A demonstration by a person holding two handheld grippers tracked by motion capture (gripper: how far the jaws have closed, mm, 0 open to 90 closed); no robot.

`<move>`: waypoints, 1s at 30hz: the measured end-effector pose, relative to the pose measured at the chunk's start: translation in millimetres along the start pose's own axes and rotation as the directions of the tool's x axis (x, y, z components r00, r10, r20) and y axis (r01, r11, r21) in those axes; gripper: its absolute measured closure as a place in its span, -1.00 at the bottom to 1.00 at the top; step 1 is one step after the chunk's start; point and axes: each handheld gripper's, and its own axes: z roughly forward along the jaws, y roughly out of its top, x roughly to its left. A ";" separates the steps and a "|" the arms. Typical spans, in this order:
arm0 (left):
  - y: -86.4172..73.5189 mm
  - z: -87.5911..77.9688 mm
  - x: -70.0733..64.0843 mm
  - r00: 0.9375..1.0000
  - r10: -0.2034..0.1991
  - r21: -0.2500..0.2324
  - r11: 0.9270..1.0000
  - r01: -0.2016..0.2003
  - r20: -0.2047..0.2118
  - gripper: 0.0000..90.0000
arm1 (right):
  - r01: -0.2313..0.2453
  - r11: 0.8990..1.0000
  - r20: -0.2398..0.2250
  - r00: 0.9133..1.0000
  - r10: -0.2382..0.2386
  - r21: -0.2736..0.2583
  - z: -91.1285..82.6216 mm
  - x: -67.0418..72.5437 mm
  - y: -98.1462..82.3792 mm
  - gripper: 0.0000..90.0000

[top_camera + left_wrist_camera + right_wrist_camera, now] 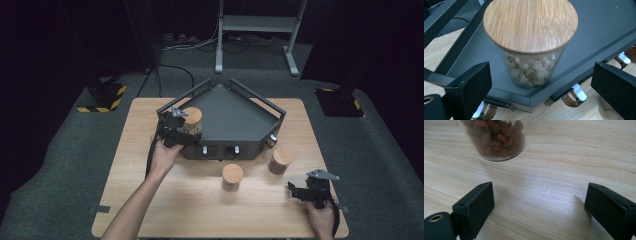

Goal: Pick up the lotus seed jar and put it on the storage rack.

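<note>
- The left gripper (176, 131) sits at the tray's (235, 117) near-left corner, hand behind it; from above its body covers part of the jar (192, 122), so the jaws are hard to read there.
- In the left gripper view the jaws stand wide apart on either side of the jar (530, 45); neither pad touches the glass; the jar stands upright on the dark tray floor (604, 27), close to its front edge.
- That jar has a bamboo lid and pale round nuts inside; its picture is slightly blurred, and the lid's top is cut off by the frame.
- The right gripper (306, 191) rests low near the table's (150, 190) near-right corner; jaws apart, nothing between them but bare wood.
- Ahead of it a jar of red-brown dried fruit (495, 138) stands on the table, cropped at the top so no lid shows.
- From above, two lidded jars stand before the tray: a middle one (232, 176) and a right one (280, 160); their contents are too small to tell.
</note>
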 end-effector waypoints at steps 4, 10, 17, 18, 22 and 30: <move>-5.5 -4.2 -0.8 1.000 0.008 -0.005 1.000 -0.008 -0.013 -0.92 | 0.000 1.000 0.000 1.000 0.000 0.000 0.0 0.0 0.0 -0.81; -12.5 -8.7 -0.8 1.000 -0.002 -0.011 1.000 0.002 -0.018 -0.92 | 0.000 1.000 0.000 1.000 0.000 0.000 0.0 0.0 0.0 -0.81; -17.0 -13.3 1.5 1.000 -0.014 -0.020 1.000 0.014 -0.017 -0.92 | -0.003 1.000 0.000 1.000 0.003 0.001 -0.1 0.2 0.0 -0.81; -18.4 -14.5 2.4 1.000 -0.016 -0.022 1.000 0.016 -0.018 -0.92 | -0.003 1.000 0.000 1.000 0.003 0.001 -0.1 0.3 0.0 -0.81; -21.3 -16.1 3.2 1.000 -0.021 -0.024 0.999 0.021 -0.020 -0.92 | -0.003 1.000 0.000 1.000 0.003 0.001 -0.1 0.2 0.0 -0.81; -30.3 -15.2 6.3 0.999 -0.041 -0.017 0.999 0.041 -0.024 -0.92 | -0.001 1.000 0.000 1.000 0.001 0.000 0.0 0.1 0.0 -0.81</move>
